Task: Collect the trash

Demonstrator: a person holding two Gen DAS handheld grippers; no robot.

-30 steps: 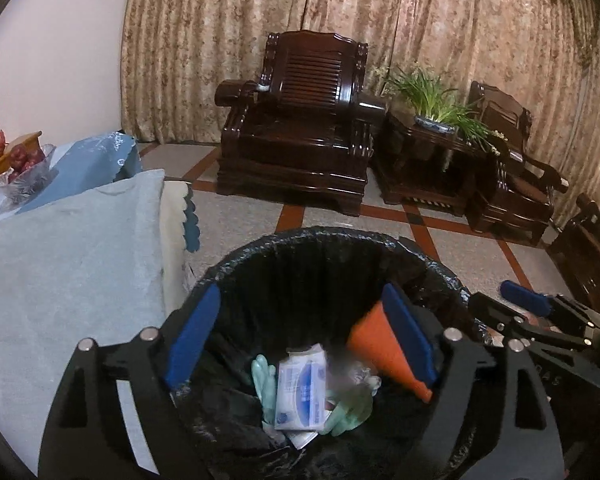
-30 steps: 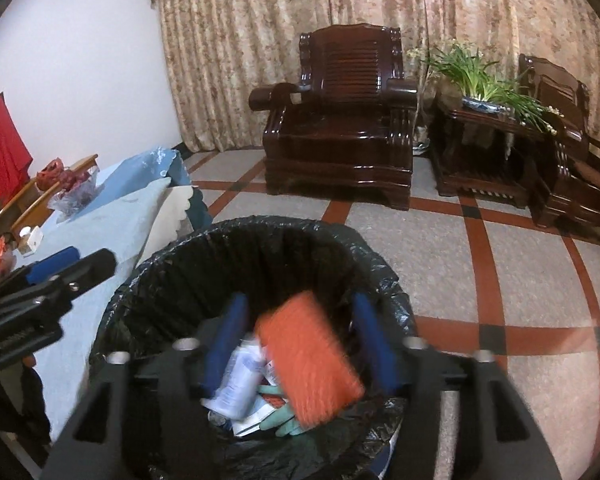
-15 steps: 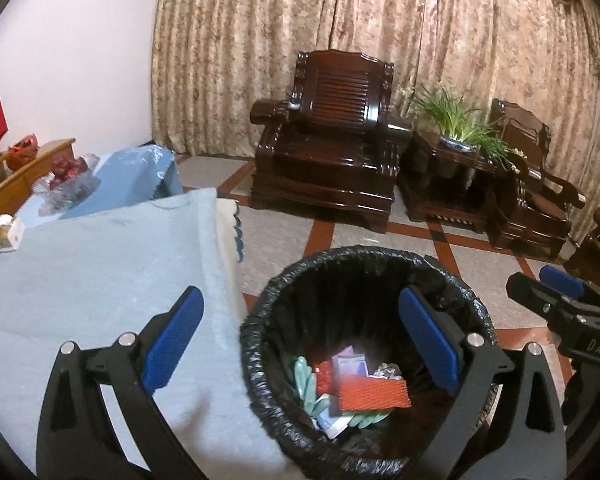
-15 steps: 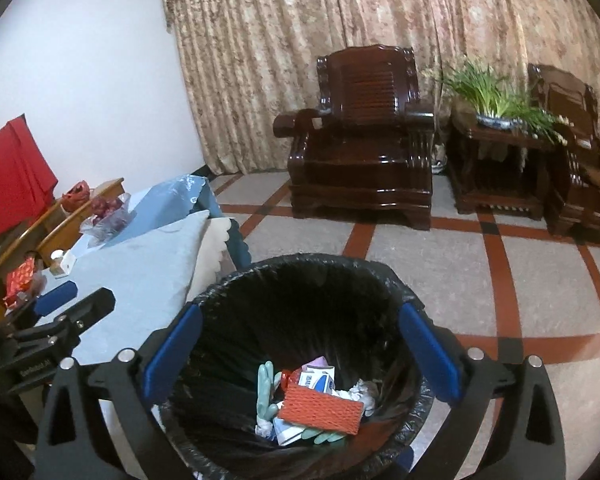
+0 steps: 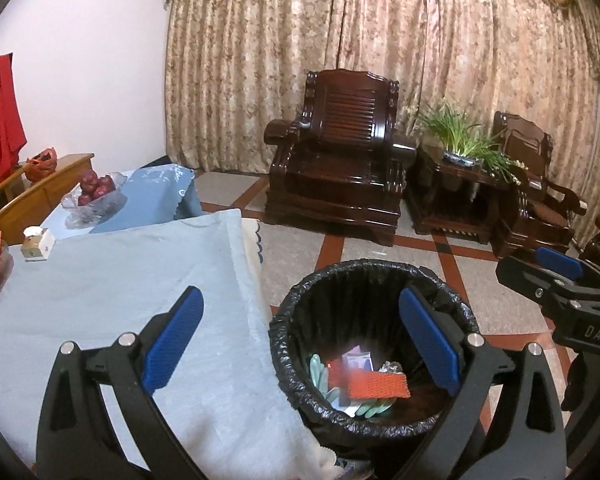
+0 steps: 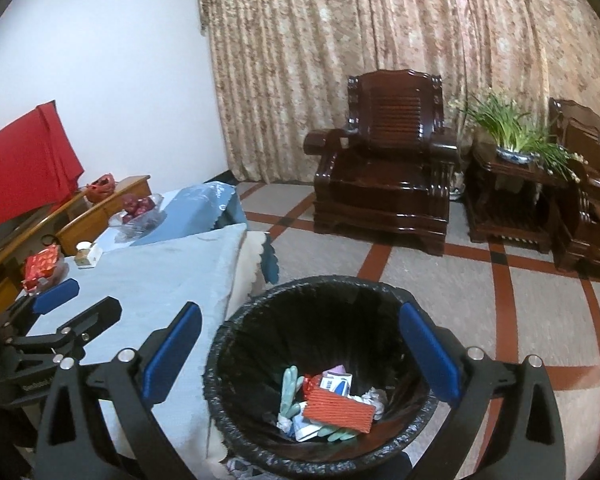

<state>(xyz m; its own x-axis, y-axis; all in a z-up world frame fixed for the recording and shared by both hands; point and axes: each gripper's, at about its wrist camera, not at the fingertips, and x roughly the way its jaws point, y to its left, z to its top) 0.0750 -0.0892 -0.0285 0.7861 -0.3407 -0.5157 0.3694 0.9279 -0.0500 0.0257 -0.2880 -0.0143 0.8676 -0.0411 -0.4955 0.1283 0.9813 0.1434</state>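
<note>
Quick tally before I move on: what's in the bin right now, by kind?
In the black-lined bin, as far as visible:
Orange ribbed pad: 1
Green rubber gloves: 2, apparently
White-and-blue packet: 1
Crumpled white paper: 1
Small red wrapper: 1
Total: 6; anything buried underneath is hidden.

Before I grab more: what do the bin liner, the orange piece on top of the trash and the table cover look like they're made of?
Bin liner: thin glossy black plastic film, crinkled and gathered at the rim.
Orange piece: ribbed, matte surface; looks like a scouring sponge or corrugated pad, cannot tell which.
Table cover: pale blue woven fabric, soft matte, with faint creases, draping over the edge.
</note>
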